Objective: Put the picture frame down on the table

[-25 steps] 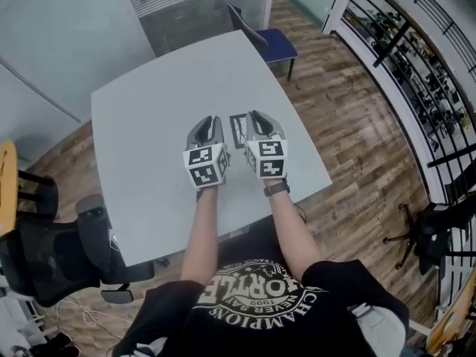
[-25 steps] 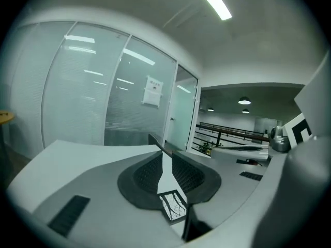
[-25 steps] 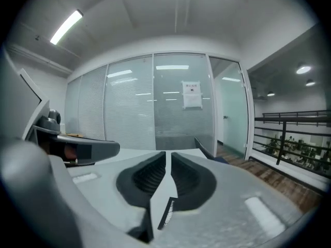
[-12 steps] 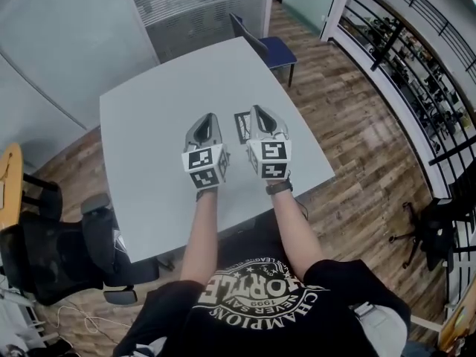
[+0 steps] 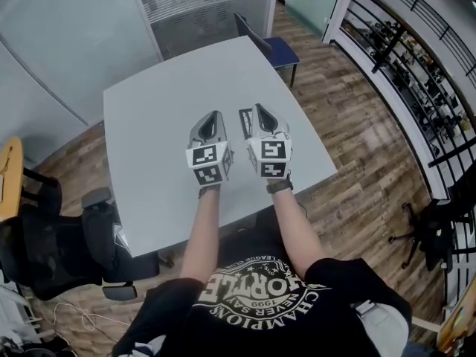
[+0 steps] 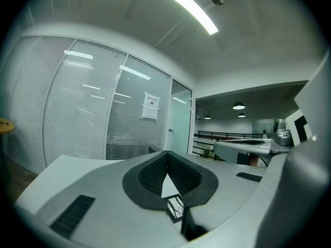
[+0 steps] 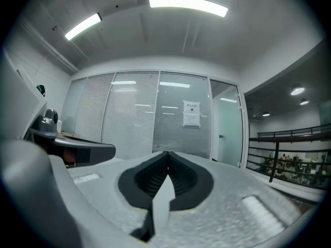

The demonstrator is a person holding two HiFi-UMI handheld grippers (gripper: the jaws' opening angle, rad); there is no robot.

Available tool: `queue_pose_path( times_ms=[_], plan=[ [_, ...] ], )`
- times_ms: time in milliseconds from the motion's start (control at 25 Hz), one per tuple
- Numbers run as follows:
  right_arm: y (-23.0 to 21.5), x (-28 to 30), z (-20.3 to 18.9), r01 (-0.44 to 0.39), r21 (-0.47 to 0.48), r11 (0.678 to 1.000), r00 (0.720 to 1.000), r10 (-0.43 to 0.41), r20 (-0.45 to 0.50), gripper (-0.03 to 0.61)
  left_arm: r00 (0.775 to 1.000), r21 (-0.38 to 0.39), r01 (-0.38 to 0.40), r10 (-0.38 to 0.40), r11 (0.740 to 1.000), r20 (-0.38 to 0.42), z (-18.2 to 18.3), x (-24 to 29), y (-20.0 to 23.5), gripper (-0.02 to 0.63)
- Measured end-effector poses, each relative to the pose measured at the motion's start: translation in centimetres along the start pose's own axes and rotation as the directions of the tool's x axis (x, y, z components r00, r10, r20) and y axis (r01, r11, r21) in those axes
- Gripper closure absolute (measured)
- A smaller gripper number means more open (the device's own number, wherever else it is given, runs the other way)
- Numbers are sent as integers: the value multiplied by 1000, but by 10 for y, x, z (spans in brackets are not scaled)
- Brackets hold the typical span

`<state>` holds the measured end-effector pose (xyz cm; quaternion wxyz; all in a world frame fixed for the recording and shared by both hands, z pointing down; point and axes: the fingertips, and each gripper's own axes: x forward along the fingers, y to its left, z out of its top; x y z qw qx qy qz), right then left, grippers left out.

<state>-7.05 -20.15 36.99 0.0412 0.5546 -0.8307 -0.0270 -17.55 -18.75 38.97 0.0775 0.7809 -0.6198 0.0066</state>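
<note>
**Frame flat on the table, both grippers shut above it**

The grey table [image 5: 149, 125] sits a little higher and further right in the head view than a second ago, while the two tools over it have barely shifted against each other. The left hand-held gripper [image 5: 216, 117] and right hand-held gripper [image 5: 256, 112] hover side by side above the middle of the table. Each has its jaws closed tip to tip with nothing held.

The picture frame [image 5: 245, 123] lies flat on the table, showing between the two grippers. It now appears as a narrower strip than before. It has a dark border around a pale picture with dark line markings, also glimpsed below the left gripper's closed jaws.
</note>
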Motion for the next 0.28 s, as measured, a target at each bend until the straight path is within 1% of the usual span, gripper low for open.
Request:
queue_pose_path(
  times_ms=[120, 280],
  plan=[
    [8, -3, 4, -10, 4, 1000, 1000, 10, -1, 580, 1000, -8, -4, 4, 1000, -1, 5, -7, 4, 606],
    [19, -5, 6, -21, -15, 1000, 1000, 21, -13, 580, 1000, -42, -5, 5, 999, -11, 5, -13, 13, 606]
  ],
)
